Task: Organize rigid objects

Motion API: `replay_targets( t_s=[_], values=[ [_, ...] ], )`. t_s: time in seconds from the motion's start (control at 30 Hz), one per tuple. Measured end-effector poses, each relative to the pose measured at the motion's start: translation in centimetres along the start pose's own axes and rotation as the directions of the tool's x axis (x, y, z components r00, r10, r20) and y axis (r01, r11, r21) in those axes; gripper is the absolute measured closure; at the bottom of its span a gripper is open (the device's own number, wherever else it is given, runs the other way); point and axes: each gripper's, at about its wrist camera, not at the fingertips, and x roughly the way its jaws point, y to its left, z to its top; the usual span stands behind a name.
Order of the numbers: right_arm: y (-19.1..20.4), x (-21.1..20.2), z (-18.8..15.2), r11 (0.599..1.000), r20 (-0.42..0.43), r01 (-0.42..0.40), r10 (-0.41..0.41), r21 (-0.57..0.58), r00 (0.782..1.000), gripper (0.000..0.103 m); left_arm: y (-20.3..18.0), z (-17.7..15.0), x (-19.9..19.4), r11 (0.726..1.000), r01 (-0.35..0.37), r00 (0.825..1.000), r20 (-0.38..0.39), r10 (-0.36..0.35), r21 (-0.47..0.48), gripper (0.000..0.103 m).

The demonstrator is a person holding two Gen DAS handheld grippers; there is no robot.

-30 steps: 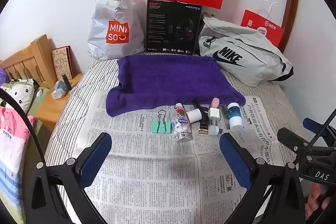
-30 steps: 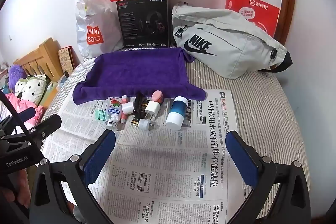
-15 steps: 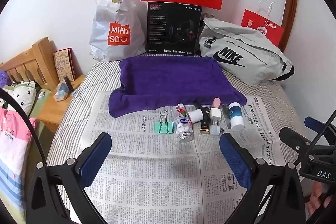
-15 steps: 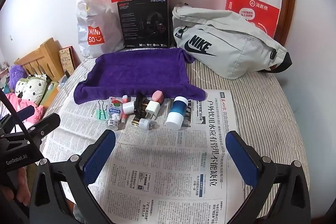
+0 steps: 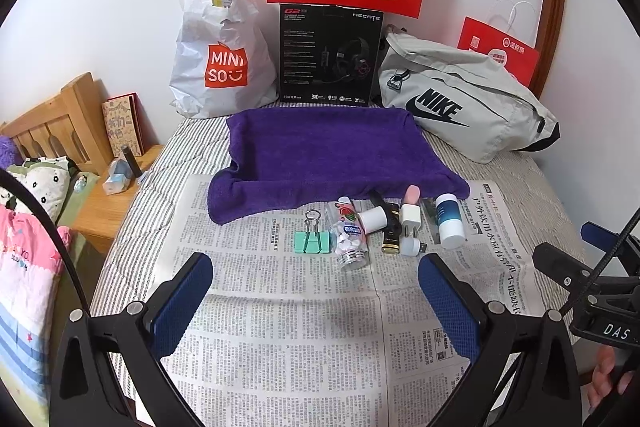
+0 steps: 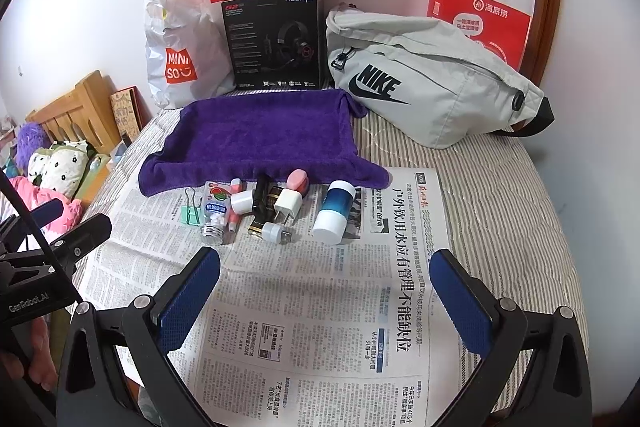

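Both claws are wide apart and hold nothing: the left claw (image 5: 316, 303) and the right claw (image 6: 325, 293) hang over the bare near part of the newspaper (image 6: 304, 327) that lies on the bed. The small hard things sit in a tight row at the far edge of the paper, just in front of the purple towel (image 6: 260, 135). From left to right there is a green binder clip (image 5: 312, 241), a clear pill bottle (image 5: 350, 241) on its side, a white plug (image 6: 289, 203) and a blue and white jar (image 6: 334, 213) — with some little bits packed in between. Nothing seems sorted yet, so I think the first job is to pick one thing up. The jar on the right end looks like the easy one for the right claw, since it has free room on its right side. Come down straight, put one pad on each side, and close slowly — the jar is round and could roll away. Try not to bump the plug next to it.
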Motion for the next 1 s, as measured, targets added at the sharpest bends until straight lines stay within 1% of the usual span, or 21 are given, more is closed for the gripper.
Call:
replay_targets(
  t_s=[1.0],
  values=[
    [-0.49, -0.41, -0.25, 1.0, 0.004, 0.006, -0.006, 0.008, 1.0, 0.0, -0.55, -0.41, -0.33, 1.0, -0.002, 1.0, 0.012, 0.002, 0.018, 0.0]
  ],
)
